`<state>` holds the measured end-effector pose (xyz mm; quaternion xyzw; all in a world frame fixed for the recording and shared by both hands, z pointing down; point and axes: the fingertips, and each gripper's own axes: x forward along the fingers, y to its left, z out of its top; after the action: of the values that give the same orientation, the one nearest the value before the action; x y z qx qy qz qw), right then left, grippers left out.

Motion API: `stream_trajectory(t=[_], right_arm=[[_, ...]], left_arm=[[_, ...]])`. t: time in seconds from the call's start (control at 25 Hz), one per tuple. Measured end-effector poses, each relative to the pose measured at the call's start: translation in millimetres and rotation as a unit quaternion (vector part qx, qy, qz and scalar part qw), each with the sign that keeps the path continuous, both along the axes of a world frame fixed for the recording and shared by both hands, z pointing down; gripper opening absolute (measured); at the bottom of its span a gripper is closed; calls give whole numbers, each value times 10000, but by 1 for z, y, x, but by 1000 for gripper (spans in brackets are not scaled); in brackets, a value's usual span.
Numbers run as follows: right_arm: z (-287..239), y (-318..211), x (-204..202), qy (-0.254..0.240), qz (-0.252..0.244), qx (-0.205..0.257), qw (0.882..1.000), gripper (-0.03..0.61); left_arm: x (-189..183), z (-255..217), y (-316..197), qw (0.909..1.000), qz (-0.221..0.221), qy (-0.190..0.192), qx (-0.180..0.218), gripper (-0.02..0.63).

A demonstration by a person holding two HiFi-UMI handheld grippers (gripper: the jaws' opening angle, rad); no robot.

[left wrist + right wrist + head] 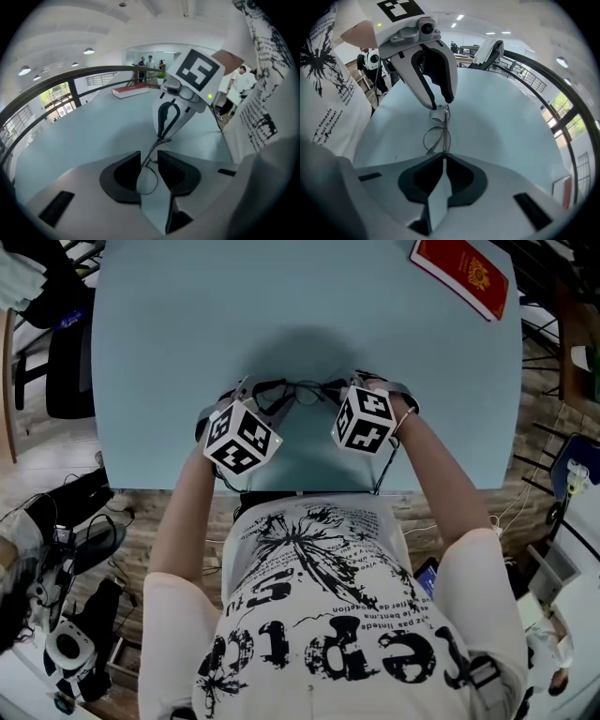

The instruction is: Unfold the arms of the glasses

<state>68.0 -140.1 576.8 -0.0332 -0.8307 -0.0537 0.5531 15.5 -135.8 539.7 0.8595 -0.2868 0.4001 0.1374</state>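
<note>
Glasses sit in the middle of the head view, low over the near edge of the pale blue table. Their long axis runs straight from one tool to the other. I cannot tell whether the thin wire frame touches the tabletop.

My right gripper has its jaws pinched together on one end of the glasses, at the lower centre of its own view, so that end is held. My left gripper is not clamping. Its jaws stand apart with a lens rim of the glasses in the gap, and neither pad seems to press on the wire.

Both tools point steeply down and face each other across the frame, the left gripper and right gripper about equally close. I judge the next move belongs to the left side. It must find the folded arm at its end and swing it away from the lenses while the right holds steady. The wire is too fine for me to tell arm from rim.
</note>
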Motion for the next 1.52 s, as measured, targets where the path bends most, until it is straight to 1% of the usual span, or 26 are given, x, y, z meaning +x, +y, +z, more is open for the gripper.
stream_trajectory(t=[0.08,0.12,0.28,0.36,0.44,0.56,0.72,0.96,1.04,1.2,1.32,1.52], right_arm=[[0,3,3,13,-33,-16,10000,34],[0,4,4,19,-49,-19,10000,34],[-1,6,7,40,-168,-13,9998,34],[-1,7,8,54,-209,-19,9998,34],[-1,7,9,68,-235,-36,9997,34],[0,7,10,79,-237,-69,9997,34],[1,9,11,103,-220,-138,9996,34],[1,10,15,139,-228,-168,9995,34],[1,10,16,125,-207,-181,9995,34],[0,11,20,120,-141,-209,9996,34],[3,13,24,216,-132,-157,9996,34],[0,15,28,220,-38,-189,9996,34]], left_arm=[[6,8,4,9985,460,-259,-164,129],[9,11,5,9972,623,-363,-211,129],[14,16,3,9927,1004,-622,-234,127],[19,17,3,9890,1253,-747,-229,123],[25,19,4,9854,1473,-815,-238,104],[33,21,2,9815,1697,-866,-198,55],[39,27,5,9754,1971,-954,-266,52],[44,27,9,9681,2260,-1075,-159,32],[45,26,9,9674,2293,-1069,-100,32],[48,19,9,9701,2233,-954,45,32],[45,9,10,9739,2136,-749,165,32],[39,-10,12,9792,1955,-460,280,32]])
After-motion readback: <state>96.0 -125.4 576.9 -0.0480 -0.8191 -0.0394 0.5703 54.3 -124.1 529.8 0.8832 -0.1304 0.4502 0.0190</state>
